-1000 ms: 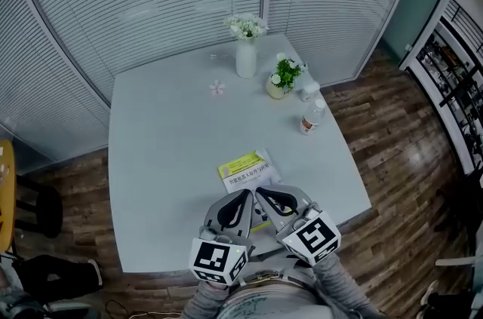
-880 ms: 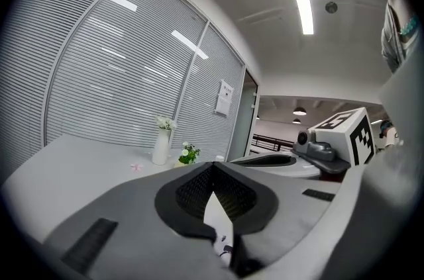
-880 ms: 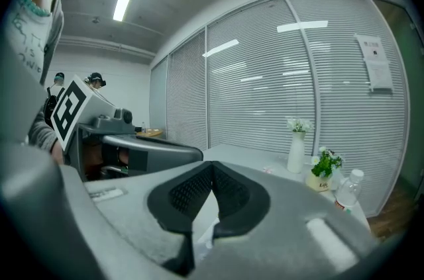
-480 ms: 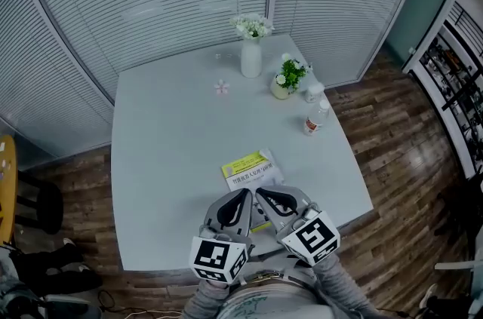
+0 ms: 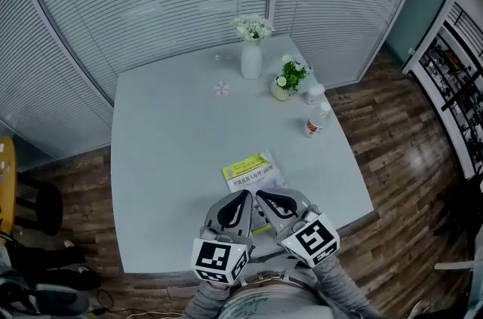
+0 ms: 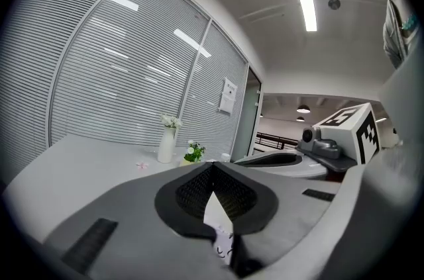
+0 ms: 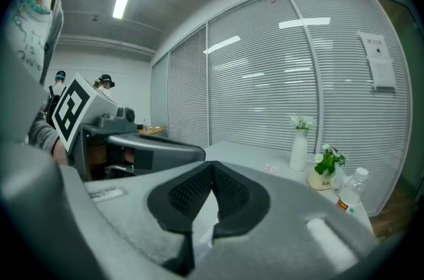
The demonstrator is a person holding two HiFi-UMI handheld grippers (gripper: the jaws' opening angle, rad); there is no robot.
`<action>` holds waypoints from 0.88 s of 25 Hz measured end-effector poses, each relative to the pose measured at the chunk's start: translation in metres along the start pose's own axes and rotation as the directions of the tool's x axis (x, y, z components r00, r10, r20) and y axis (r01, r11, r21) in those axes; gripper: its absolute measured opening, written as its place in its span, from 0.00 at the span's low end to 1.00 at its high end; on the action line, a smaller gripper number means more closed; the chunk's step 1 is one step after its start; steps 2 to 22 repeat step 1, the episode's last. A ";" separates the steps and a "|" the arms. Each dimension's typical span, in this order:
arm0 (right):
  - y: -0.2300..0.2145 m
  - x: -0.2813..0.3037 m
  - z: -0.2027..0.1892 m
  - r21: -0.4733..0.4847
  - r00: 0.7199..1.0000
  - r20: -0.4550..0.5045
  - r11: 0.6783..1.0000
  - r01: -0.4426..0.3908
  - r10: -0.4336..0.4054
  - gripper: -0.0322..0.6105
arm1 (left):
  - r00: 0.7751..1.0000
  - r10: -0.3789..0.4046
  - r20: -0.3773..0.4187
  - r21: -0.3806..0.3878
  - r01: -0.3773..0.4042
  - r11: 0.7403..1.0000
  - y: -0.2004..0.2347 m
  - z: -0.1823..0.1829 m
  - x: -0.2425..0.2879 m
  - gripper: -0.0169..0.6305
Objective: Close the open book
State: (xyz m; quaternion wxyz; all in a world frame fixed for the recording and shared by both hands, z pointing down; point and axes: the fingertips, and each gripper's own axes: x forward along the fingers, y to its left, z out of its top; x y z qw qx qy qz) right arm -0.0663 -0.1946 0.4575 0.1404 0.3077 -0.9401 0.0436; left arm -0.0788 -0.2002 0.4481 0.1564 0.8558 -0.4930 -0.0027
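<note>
1. Head view: high over the table, looking steeply down, well back from the white vase.
2. Left gripper view: low along the left gripper, facing the vase, left of centre.
3. Right gripper view: low along the right gripper, vase right of centre; vase and table shared by all three.

In the head view the desk, with the book and vase, now sits slightly further right than a second ago; the dark shape on the floor at lower left lies nearer the edge
</note>
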 end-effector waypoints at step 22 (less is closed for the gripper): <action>0.001 0.002 0.001 0.000 1.000 0.002 1.000 -0.004 0.004 0.05 | 1.000 0.001 -0.001 0.004 -0.001 1.000 0.001 0.000 0.000 0.02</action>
